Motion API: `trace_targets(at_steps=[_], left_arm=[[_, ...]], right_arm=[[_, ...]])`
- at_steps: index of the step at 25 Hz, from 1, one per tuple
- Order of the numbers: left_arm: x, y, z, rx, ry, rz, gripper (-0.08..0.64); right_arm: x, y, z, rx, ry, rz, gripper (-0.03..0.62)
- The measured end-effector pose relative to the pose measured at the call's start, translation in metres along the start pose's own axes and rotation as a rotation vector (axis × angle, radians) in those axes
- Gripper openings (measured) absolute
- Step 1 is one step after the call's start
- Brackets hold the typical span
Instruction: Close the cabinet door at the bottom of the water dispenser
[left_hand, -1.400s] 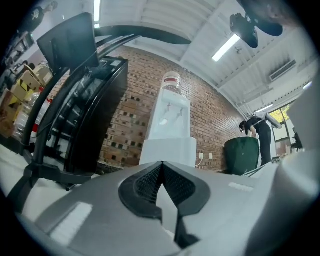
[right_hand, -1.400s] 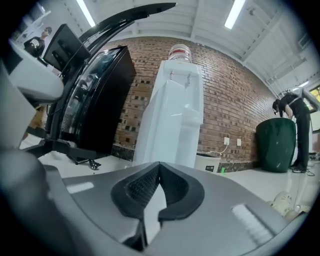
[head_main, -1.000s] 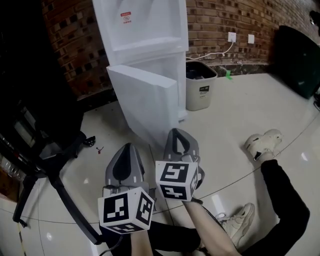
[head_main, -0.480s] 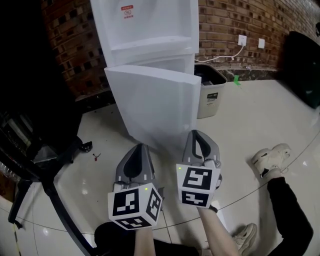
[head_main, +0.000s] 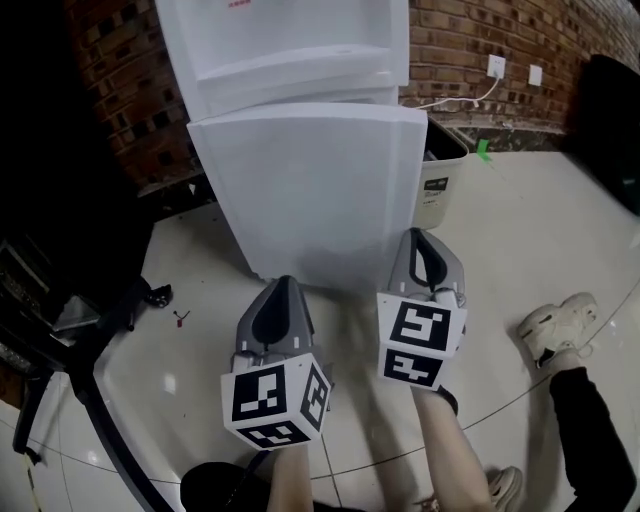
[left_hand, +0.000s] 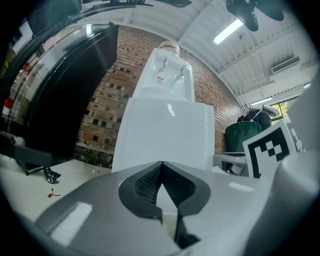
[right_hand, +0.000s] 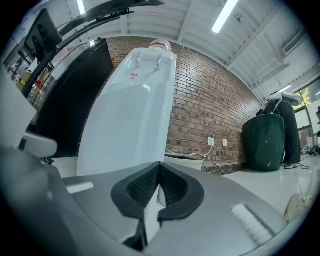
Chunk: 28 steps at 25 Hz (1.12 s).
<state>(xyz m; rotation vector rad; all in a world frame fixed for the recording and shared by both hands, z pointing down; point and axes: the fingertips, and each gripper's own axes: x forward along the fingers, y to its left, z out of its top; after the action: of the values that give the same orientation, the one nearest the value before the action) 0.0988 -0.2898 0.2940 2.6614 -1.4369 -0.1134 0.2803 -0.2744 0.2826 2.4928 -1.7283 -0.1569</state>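
The white water dispenser (head_main: 285, 45) stands against the brick wall. Its bottom cabinet door (head_main: 310, 190) now faces me broadside and sits close to the body. My right gripper (head_main: 420, 235) is shut with nothing in it, its tip at the door's lower right edge; contact is unclear. To the left, my left gripper (head_main: 283, 282) is also shut on nothing, just short of the door's bottom. The door (left_hand: 165, 132) fills the left gripper view beyond the closed left gripper (left_hand: 161, 163). In the right gripper view the door (right_hand: 125, 130) rises behind the closed right gripper (right_hand: 160, 163).
A white waste bin (head_main: 442, 185) stands right of the dispenser, under wall sockets (head_main: 497, 66). A black chair base (head_main: 90, 330) spreads at the left, with a small red item (head_main: 180, 318) on the floor. The person's shoe (head_main: 555, 325) lies at the right. A dark green bin (right_hand: 265, 142) stands further right.
The cabinet door has swung from wide open to nearly flat against the dispenser. Both grippers have moved forward toward it, the right one staying at the door's edge.
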Motion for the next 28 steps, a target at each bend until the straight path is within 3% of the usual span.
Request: trace_targets(at_steps=[10, 15, 19, 22, 28], left_arm=[[0.058, 0.016, -0.007, 0.043, 0.02, 0.037, 0.017], [0.088, 0.007, -0.004, 0.105, 0.012, 0.022, 0.017], [0.104, 0.003, -0.008, 0.136, 0.019, 0.031, 0.017], [0.109, 0.002, -0.011, 0.165, 0.025, 0.04, 0.017], [0.105, 0.0, 0.004, 0.147, 0.015, 0.054, 0.017]], right_arm=[[0.062, -0.015, -0.003, 0.002, -0.025, -0.005, 0.0], [0.089, -0.02, -0.012, 0.082, -0.014, 0.033, 0.0], [0.111, -0.02, -0.019, 0.077, -0.004, 0.05, 0.0], [0.118, -0.015, -0.02, 0.06, -0.009, 0.069, 0.0], [0.109, -0.017, -0.008, 0.066, -0.016, 0.066, 0.0]])
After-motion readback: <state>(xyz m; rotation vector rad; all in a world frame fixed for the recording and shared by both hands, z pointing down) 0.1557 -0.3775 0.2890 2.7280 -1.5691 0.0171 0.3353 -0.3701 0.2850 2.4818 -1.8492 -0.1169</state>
